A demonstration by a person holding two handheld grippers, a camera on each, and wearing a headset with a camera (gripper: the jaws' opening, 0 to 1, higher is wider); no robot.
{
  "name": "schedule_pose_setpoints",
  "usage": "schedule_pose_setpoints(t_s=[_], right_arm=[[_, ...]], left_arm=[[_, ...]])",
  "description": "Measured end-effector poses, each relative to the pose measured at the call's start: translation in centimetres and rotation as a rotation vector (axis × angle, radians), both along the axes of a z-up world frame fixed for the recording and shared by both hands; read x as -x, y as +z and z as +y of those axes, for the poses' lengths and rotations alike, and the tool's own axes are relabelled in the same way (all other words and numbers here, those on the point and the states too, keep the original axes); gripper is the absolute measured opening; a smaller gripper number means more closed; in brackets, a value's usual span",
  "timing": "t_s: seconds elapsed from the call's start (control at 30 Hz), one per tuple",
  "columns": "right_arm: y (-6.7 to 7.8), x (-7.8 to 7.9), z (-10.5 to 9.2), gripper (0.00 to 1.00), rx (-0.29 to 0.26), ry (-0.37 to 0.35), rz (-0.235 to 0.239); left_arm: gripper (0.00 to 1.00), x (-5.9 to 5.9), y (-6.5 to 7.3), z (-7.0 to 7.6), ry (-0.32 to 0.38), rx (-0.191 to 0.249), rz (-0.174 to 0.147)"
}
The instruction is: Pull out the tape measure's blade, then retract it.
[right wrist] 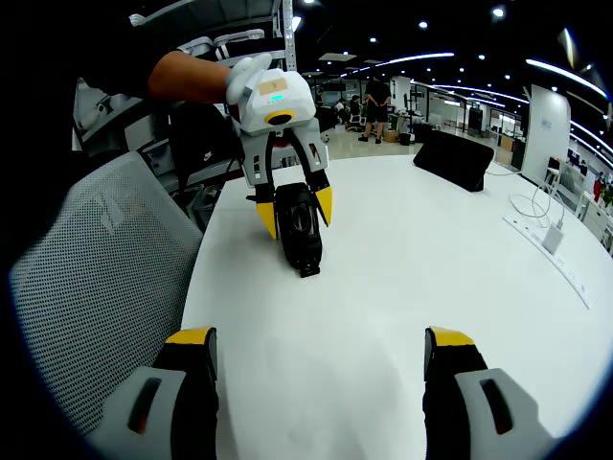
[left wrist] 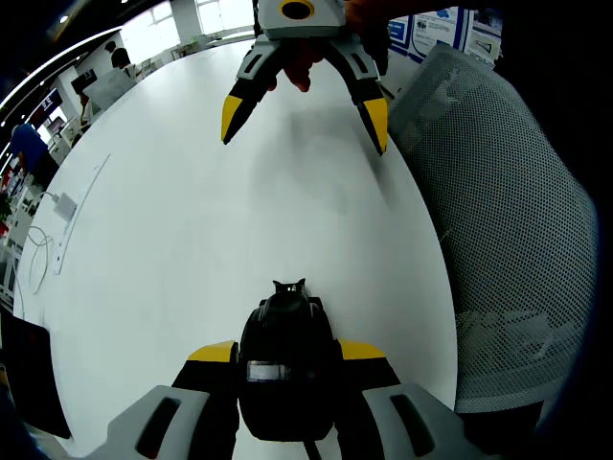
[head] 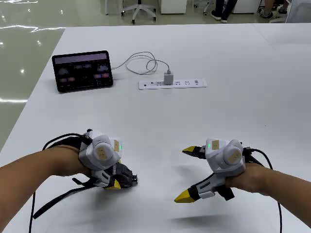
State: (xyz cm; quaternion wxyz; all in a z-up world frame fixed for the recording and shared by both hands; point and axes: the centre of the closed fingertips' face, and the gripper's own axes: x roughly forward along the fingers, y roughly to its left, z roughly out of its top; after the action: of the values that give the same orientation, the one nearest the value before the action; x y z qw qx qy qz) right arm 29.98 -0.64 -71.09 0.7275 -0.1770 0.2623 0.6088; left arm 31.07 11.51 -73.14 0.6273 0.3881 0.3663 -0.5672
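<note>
Left gripper (head: 122, 181) is clenched on the tape measure (head: 125, 174), a black case pinched between the yellow-tipped jaws. It sits low over the white table (head: 204, 116), near the table's near edge and left of centre. In the right gripper view the case's lower end looks to touch the tabletop. In the left gripper view the blade hook sits at the case mouth, pointing toward the other gripper; blade not yet pulled out.

Right gripper (head: 186, 174) is released, jaws spread wide with nothing between them. It is to the right of the tape, apart from it and facing it. Bare table lies between the two grippers.

Edges: the table's left edge runs diagonally past the left arm, with shiny floor beyond it. The near edge is just under the person's forearms. In the left gripper view that edge curves away just beside a grey mesh chair (left wrist: 508, 240), which is off the table.

Open room: a wide bare stretch from the grippers to the far items, and all of the right side is bare. At far left stands a tablet (head: 82, 71), screen lit. Right of it lies a power strip (head: 172, 84) with a charger (head: 168, 77) plugged in. A cable (head: 144, 62) loops from the charger toward the tablet. All are well apart from both grippers.
</note>
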Motion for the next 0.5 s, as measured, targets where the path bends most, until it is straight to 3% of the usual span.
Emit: schedule_pose_setpoints(t_s=[0.23,0.5], right_arm=[[-0.9,0.8,3.2,0.76,-0.001,0.078,-0.004],[-1.8,1.5,6.2,0.64,0.011,0.154,-0.004]], left_arm=[[0.33,0.2,-0.1,0.0,-0.038,-0.011,0.007],[0.33,0.3,-0.3,0.0,-0.021,-0.021,0.006]])
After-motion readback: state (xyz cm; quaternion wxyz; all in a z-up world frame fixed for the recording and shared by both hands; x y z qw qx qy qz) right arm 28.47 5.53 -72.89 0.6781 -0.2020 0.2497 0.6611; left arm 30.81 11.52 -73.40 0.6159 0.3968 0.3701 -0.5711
